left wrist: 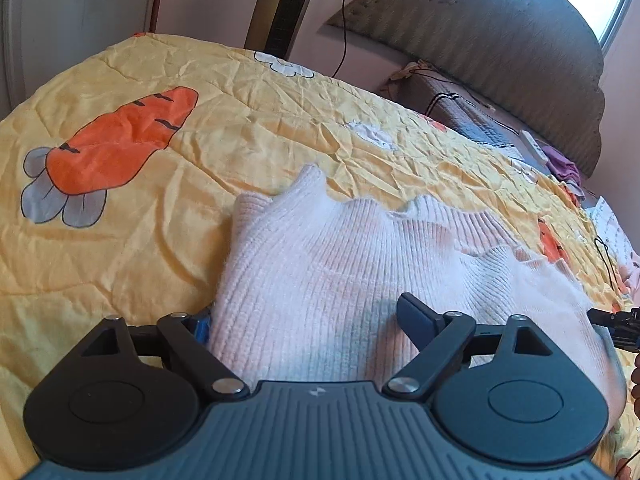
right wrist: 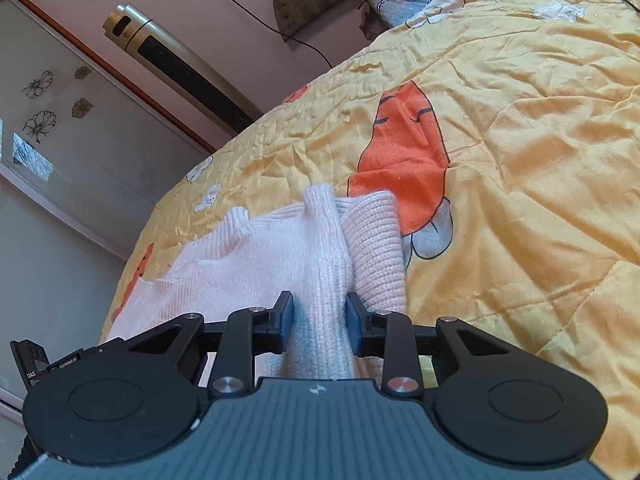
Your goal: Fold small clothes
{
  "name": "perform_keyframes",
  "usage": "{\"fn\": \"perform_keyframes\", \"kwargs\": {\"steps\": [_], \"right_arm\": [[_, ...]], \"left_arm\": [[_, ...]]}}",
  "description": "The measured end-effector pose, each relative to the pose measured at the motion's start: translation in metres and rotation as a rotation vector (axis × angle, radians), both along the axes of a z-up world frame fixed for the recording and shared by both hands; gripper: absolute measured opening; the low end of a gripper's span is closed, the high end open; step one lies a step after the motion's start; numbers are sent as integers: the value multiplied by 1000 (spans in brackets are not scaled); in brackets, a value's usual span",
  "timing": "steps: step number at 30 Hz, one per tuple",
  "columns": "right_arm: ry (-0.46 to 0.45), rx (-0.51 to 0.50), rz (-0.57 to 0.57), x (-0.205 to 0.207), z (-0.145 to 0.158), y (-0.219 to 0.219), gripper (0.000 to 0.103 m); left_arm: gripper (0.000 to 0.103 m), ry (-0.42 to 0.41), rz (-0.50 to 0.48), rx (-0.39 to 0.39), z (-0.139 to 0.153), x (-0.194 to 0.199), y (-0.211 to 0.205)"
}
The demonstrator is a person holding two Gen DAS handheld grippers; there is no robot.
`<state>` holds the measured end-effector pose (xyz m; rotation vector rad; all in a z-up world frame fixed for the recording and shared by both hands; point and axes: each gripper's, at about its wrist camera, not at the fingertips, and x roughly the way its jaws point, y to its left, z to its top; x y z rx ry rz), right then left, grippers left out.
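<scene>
A pale pink ribbed knit sweater point(left wrist: 320, 260) lies on a yellow quilt with carrot prints point(left wrist: 160, 240). My left gripper point(left wrist: 308, 318) stands wide open over the near part of the sweater. Its right finger point(left wrist: 416, 316) rests on the knit, and its left finger is half hidden at the sweater's edge. In the right wrist view the sweater point(right wrist: 248, 272) is bunched into a raised fold. My right gripper point(right wrist: 319, 316) is shut on that fold, with both pads against the knit. The quilt point(right wrist: 520, 200) spreads out to the right.
A padded headboard point(left wrist: 500, 52) and a grey striped pillow point(left wrist: 460, 112) are at the far right. Purple cloth point(left wrist: 560, 164) and a black cable point(left wrist: 604, 256) lie near the bed's right edge. A gold tower fan point(right wrist: 180, 64) and a wardrobe door point(right wrist: 60, 120) stand beyond the bed.
</scene>
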<state>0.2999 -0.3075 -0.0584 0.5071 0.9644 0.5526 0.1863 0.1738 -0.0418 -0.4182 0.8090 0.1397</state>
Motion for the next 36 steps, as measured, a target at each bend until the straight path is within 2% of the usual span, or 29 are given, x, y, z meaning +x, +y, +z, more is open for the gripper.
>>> {"fn": "perform_keyframes", "kwargs": {"steps": [1, 2, 3, 4, 6, 8, 9, 10, 11, 12, 13, 14, 17, 19, 20, 22, 23, 25, 26, 27, 28, 29, 30, 31, 32, 33, 34, 36], "right_arm": [[11, 11, -1, 3, -2, 2, 33], [18, 22, -2, 6, -4, 4, 31], [21, 27, -3, 7, -5, 6, 20], [21, 34, 3, 8, -5, 9, 20], [-15, 10, 8, 4, 2, 13, 18], [-60, 56, 2, -3, 15, 9, 18], [-90, 71, -13, -7, 21, 4, 17], [-99, 58, -33, -9, 22, -1, 17], [-61, 43, -53, -6, 11, -7, 17], [-9, 13, -66, -4, -4, -9, 16], [5, 4, -69, -4, -13, -11, 14], [0, 37, -85, -7, -16, -14, 14], [-11, 49, -92, -11, -13, -12, 16], [-15, 23, -86, -10, -9, -10, 23], [-18, 29, -99, -11, -5, -13, 30], [-76, 19, -155, -16, 13, -19, 30], [-121, 16, -170, -20, 23, -19, 30], [-165, 50, -131, -20, 39, -10, 30], [-175, 48, -92, -18, 46, 2, 31], [-193, 24, -51, -17, 51, 17, 33], [-213, -8, -14, -16, 54, 33, 36], [-225, -58, 29, -13, 54, 51, 47], [-224, -113, 64, -10, 49, 67, 53], [-223, -203, 88, -6, 42, 81, 55], [-223, -320, 96, -4, 31, 93, 56], [-215, -419, 109, -3, 17, 100, 52], [-253, -433, 120, -6, 8, 99, 51], [-233, -372, 93, -8, 5, 85, 46]], "left_arm": [[48, 9, -4, 23, 1, 4, -1], [29, 24, -6, 66, 2, 7, -3], [20, 27, -18, 97, 3, 9, -5], [19, 15, -24, 107, 6, 7, -6], [19, -46, -6, 117, 16, -3, -8], [19, -111, 34, 78, 20, -13, -1], [19, -101, 58, 41, 14, -12, 5], [19, -58, 66, 30, 3, -7, 7], [19, -27, 76, 42, -7, -4, 8], [20, -48, 78, 57, -11, -6, 7], [20, -52, 81, 56, -10, -6, 7], [21, -49, 96, 39, -9, -7, 8], [27, -32, 118, 29, -1, -11, 10], [27, -62, 133, 67, 16, -23, 3], [27, -106, 136, 99, 26, -30, -1], [27, -206, 136, 181, 44, -40, -16], [28, -231, 122, 209, 49, -38, -23], [34, -237, 35, 241, 52, -20, -42], [39, -209, -21, 241, 47, -4, -53], [53, -165, -73, 232, 37, 12, -61], [57, -115, -102, 231, 24, 26, -67], [57, -53, -98, 241, 11, 38, -71], [60, -9, -90, 249, -1, 47, -72], [64, -47, -88, 266, -6, 45, -73], [65, -58, -87, 264, -10, 44, -72], [65, -70, -89, 259, -12, 42, -70], [65, -82, -92, 260, -15, 40, -69], [66, -100, -102, 290, -21, 40, -70]]}}
